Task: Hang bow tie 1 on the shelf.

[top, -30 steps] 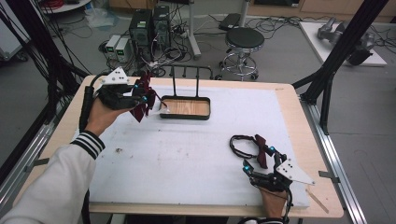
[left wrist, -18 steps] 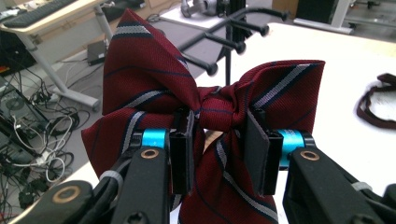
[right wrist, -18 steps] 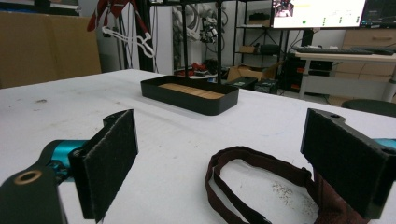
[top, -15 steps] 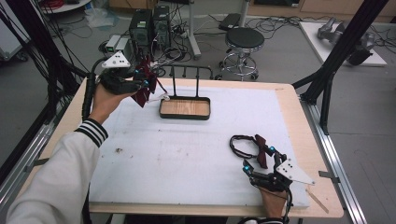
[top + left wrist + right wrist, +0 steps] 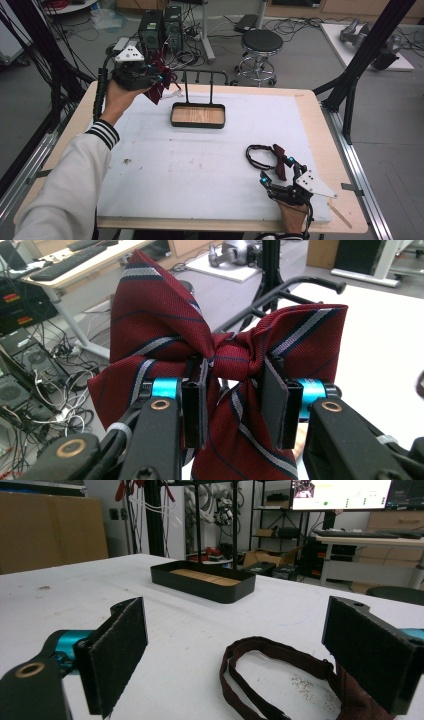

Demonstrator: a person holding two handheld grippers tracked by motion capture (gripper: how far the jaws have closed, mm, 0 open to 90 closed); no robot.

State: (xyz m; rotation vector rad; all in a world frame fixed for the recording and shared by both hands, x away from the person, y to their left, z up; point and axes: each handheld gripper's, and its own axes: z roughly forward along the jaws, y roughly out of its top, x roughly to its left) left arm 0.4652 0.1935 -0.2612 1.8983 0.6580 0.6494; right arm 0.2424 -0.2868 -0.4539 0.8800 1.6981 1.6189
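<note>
Two bow ties are here: your left gripper [image 5: 234, 405] clamps the striped red bow tie [image 5: 225, 360] at its knot, above the table's far-left corner; your right gripper [image 5: 235, 655] stands wide beside the second bow tie [image 5: 280, 161] on the white mat [image 5: 200, 165].

1. A wooden table [image 5: 320, 107] carries the work; a white mat [image 5: 200, 165] covers most of its top, with bare wood left along the edges.
2. On the mat toward 12 o'clock stands a black tray [image 5: 198, 115] with a wooden floor and upright black posts.
3. Toward 4 o'clock on the mat lies a dark red bow tie with a strap [image 5: 272, 157].
4. Small dark specks mark the mat toward 9 o'clock.
</note>
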